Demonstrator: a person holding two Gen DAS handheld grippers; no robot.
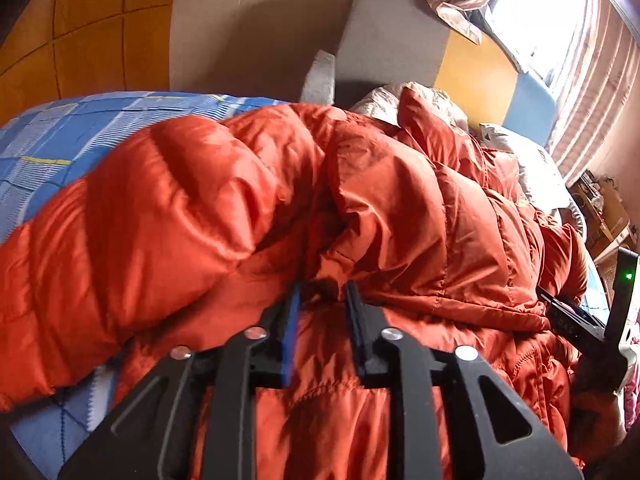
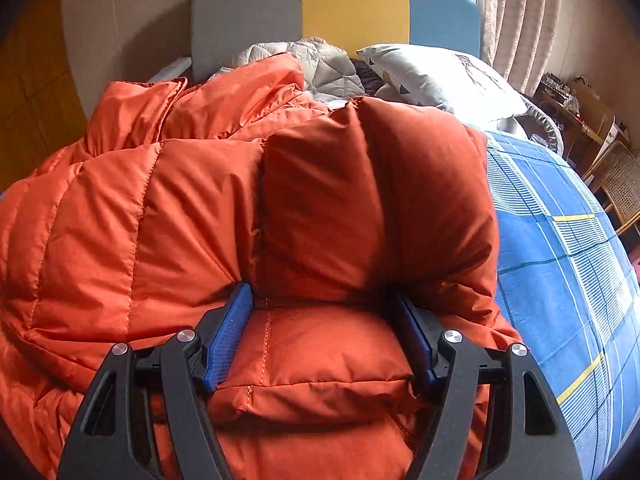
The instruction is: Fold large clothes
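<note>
A large orange quilted down jacket (image 1: 240,208) lies in puffy folds on a bed with a blue checked cover (image 1: 80,120). My left gripper (image 1: 323,296) is shut on a fold of the jacket, its blue pads a narrow gap apart with fabric pinched between them. In the right wrist view the jacket (image 2: 160,220) fills the middle. My right gripper (image 2: 322,300) has its jaws wide apart, with a thick padded fold of the jacket between the fingers, squeezed at both pads. The right gripper's body shows at the right edge of the left wrist view (image 1: 576,324).
A grey, yellow and blue headboard (image 2: 352,4) stands at the far end, with a white pillow (image 2: 436,76) and a pale quilt (image 2: 320,64) in front of it. Curtains (image 2: 516,20) and a window are at the right. A wicker chair (image 2: 620,184) and cluttered desk stand beside the bed.
</note>
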